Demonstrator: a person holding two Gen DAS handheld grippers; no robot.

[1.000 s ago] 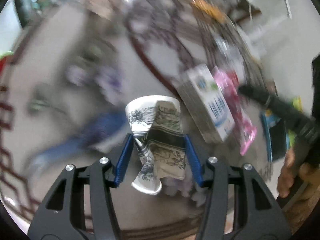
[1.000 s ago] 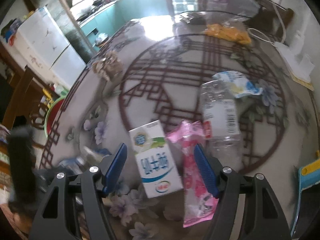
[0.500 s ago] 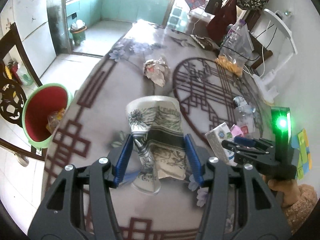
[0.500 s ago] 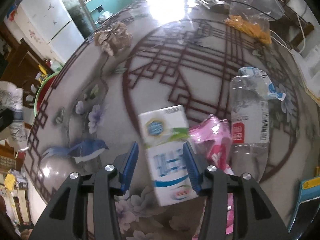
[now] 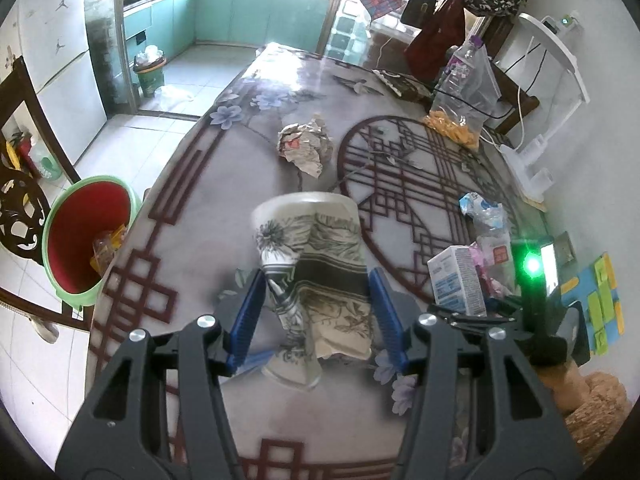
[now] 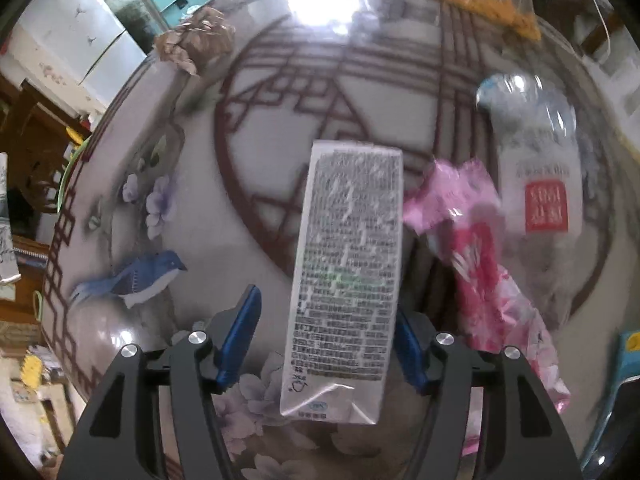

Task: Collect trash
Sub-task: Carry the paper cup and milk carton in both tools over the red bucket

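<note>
Right wrist view: right tongs (image 6: 326,340) stand apart around the milk carton (image 6: 346,276).
Close squarely on its sides; left tongs (image 5: 316,308) are clamped on the paper cup (image 5: 314,280).

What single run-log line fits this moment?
left gripper: shut on cup | right gripper: just opening, astride carton, left pad clear | bin: left of table

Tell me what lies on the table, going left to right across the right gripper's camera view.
Crumpled brown paper ball → printed blue bird on the tablecloth → white milk carton → pink plastic wrapper → crushed clear plastic bottle with a red label.
</note>
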